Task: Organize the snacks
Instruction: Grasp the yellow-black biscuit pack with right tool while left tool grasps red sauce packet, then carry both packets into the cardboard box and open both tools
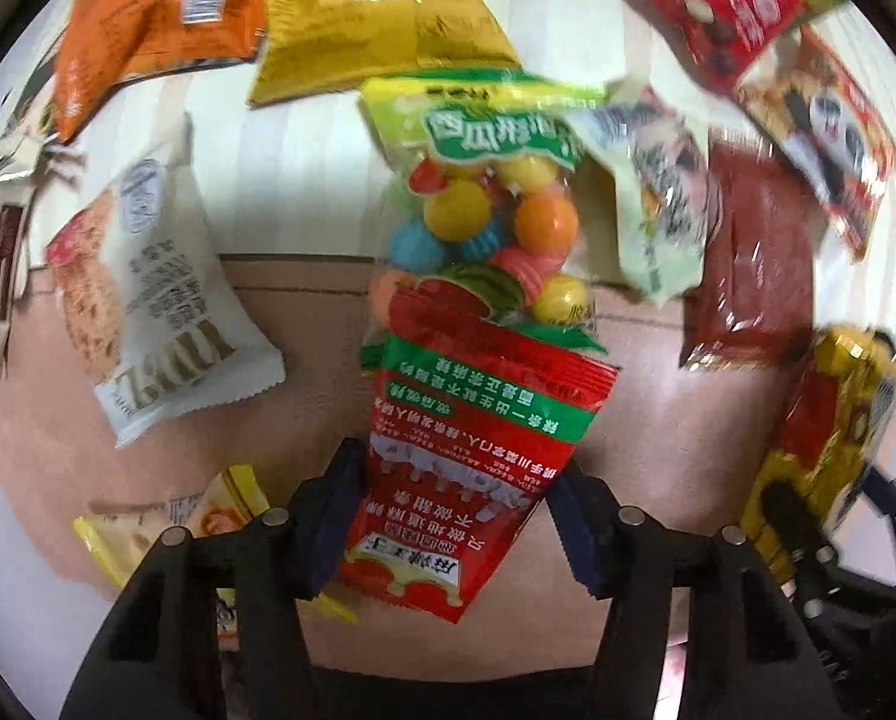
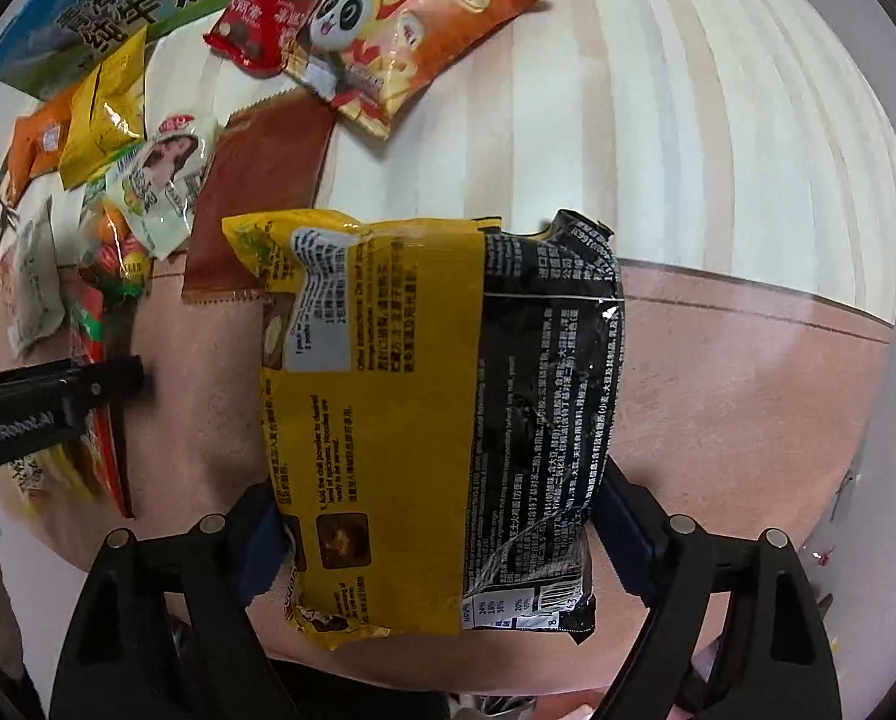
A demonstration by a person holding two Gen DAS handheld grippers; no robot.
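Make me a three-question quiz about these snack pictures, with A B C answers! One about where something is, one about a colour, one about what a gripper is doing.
1. Where is the bag of candy balls?
A. just beyond the red packet
B. inside a bowl
C. on a chair

2. What colours is the noodle packet?
A. pink and white
B. yellow and black
C. all blue

3. What is the left hand-held gripper doing?
A. hanging empty
B. pinching a spoon
C. clamping the red packet

Answers: 1 A, its far end lies under the red packet's tip. 2 B, half yellow, half black. 3 C, both pads press its sides.
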